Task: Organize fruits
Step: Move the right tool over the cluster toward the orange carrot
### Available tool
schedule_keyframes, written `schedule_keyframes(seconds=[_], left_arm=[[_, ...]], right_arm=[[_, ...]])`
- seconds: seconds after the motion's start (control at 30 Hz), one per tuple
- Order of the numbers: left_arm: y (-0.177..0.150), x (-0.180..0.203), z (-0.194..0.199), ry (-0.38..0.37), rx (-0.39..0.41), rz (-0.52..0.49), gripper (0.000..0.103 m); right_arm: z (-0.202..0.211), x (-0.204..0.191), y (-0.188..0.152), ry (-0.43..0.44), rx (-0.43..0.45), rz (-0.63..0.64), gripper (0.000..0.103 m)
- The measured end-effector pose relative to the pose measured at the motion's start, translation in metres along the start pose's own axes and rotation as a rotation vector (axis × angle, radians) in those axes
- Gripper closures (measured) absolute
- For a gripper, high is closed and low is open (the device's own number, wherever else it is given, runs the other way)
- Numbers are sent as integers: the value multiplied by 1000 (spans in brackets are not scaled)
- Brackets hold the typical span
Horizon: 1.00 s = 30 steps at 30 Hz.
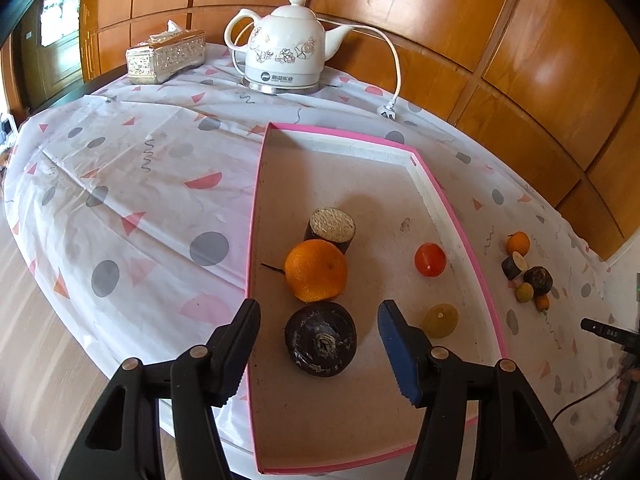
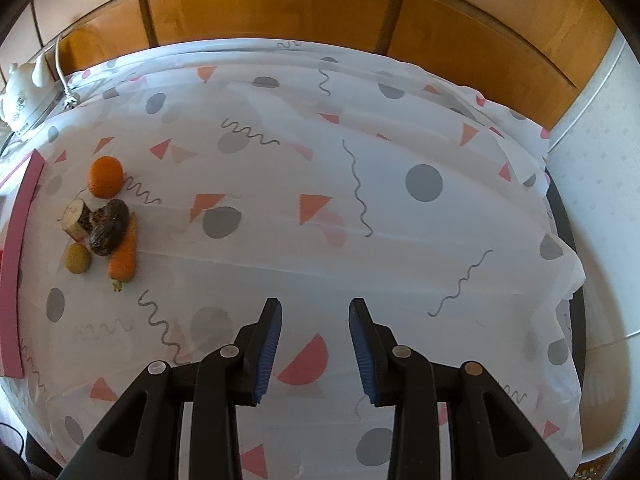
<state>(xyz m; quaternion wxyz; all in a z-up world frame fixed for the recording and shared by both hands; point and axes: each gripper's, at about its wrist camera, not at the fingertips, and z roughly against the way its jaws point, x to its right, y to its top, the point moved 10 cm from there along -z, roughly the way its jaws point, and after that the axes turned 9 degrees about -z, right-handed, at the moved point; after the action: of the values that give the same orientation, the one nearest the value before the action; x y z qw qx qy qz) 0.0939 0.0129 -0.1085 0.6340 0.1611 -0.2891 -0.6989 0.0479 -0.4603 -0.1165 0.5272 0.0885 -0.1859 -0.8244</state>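
Five pieces lay in the pink-rimmed tray (image 1: 256,200): a big orange (image 1: 316,271), a dark round fruit (image 1: 321,341) just in front of it, a brown cut chunk (image 1: 331,229) behind it, a small red fruit (image 1: 430,259) and a yellowish one (image 1: 441,320) toward the right wall. My left gripper (image 1: 320,350) hung over the tray's near end with its jaws spread wide, the dark fruit between them but untouched. My right gripper (image 2: 315,350) hovered above bare tablecloth (image 2: 400,240), jaws apart and holding nothing. Well off to its left sat a cluster beside the tray: a small orange (image 2: 105,176), a cut chunk (image 2: 77,219), a dark fruit (image 2: 109,227), a carrot (image 2: 125,255) and a yellow-green ball (image 2: 77,258). A white kettle (image 1: 285,52) and tissue box (image 1: 166,56) stood at the table's far edge.
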Motion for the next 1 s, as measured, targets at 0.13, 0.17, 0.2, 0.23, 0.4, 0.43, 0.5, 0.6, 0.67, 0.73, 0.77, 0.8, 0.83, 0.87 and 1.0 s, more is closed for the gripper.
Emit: schedule_keyframes(seconds=[0.13, 0.17, 0.2, 0.23, 0.4, 0.43, 0.5, 0.6, 0.67, 0.73, 0.77, 0.8, 0.83, 0.87, 1.0], left_arm=[[1, -1, 1, 8, 7, 3, 41], [1, -2, 1, 10, 7, 6, 41], [1, -4, 1, 14, 6, 10, 40], [1, -6, 0, 15, 5, 16, 39], [-3, -9, -5, 10, -17, 34, 39], [-3, -9, -5, 11, -17, 32, 39], [-3, -9, -5, 11, -15, 33, 39], [-3, -10, -4, 8, -12, 35, 39], [-3, -10, -5, 6, -16, 39, 39], [-4, -12, -5, 4, -23, 52, 39], [-5, -13, -5, 6, -24, 59, 39], [-5, -14, -5, 9, -23, 61, 39], [-4, -15, -4, 11, -20, 63, 39], [-4, -15, -4, 9, -19, 65, 39], [-3, -15, -4, 7, -19, 64, 39]], right_arm=[[2, -9, -1, 36, 6, 16, 68], [3, -12, -1, 48, 6, 20, 68], [4, -15, -2, 60, 8, 27, 68], [5, -19, -3, 69, 9, 37, 68], [8, -35, -7, 99, 16, 93, 68], [8, -37, -8, 98, 16, 101, 68], [6, -39, -10, 93, 13, 113, 68], [6, -38, -10, 88, 9, 112, 68], [5, -37, -11, 87, 8, 108, 68], [5, -38, -10, 92, 6, 105, 68], [6, -39, -10, 98, 5, 103, 68], [6, -40, -11, 102, 3, 101, 68], [6, -41, -11, 106, 1, 102, 68], [6, -43, -11, 109, -1, 103, 68], [7, -53, -14, 132, -11, 109, 68]])
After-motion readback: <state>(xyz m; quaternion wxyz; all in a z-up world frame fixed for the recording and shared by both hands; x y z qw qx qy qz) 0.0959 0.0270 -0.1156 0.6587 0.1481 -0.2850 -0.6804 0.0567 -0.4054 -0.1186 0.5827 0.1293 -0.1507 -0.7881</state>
